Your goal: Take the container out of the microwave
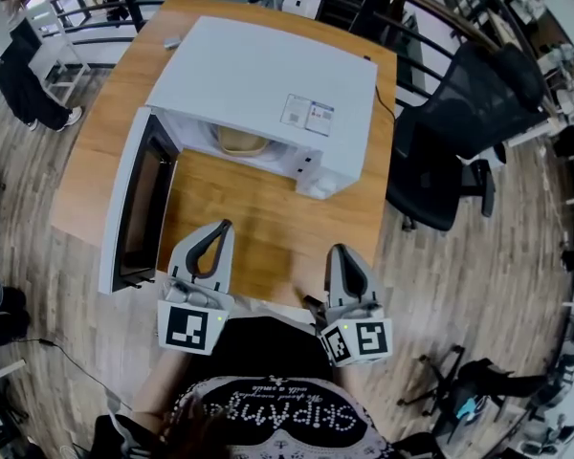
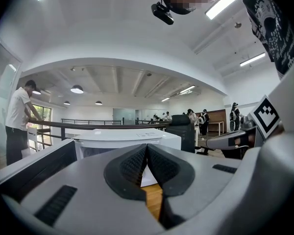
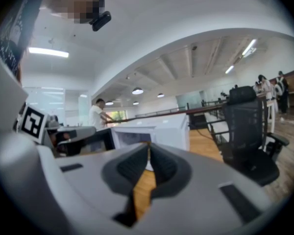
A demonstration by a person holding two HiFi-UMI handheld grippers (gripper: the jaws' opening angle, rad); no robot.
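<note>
A white microwave (image 1: 268,94) stands on the wooden table (image 1: 268,228) with its door (image 1: 139,204) swung wide open to the left. Inside its cavity sits a tan container (image 1: 241,142), partly hidden by the roof. My left gripper (image 1: 224,226) hovers over the table's near edge, in front of the open cavity, jaws shut and empty. My right gripper (image 1: 337,251) is level with it to the right, also shut with nothing held. The left gripper view shows the microwave (image 2: 122,141) ahead past the left gripper (image 2: 146,147); the right gripper view shows the microwave (image 3: 152,131) beyond the right gripper (image 3: 150,147).
A black office chair (image 1: 459,132) stands right of the table. A railing (image 1: 86,8) runs behind the table, and a person (image 1: 10,60) stands at the far left. The open door juts out toward me on the left side.
</note>
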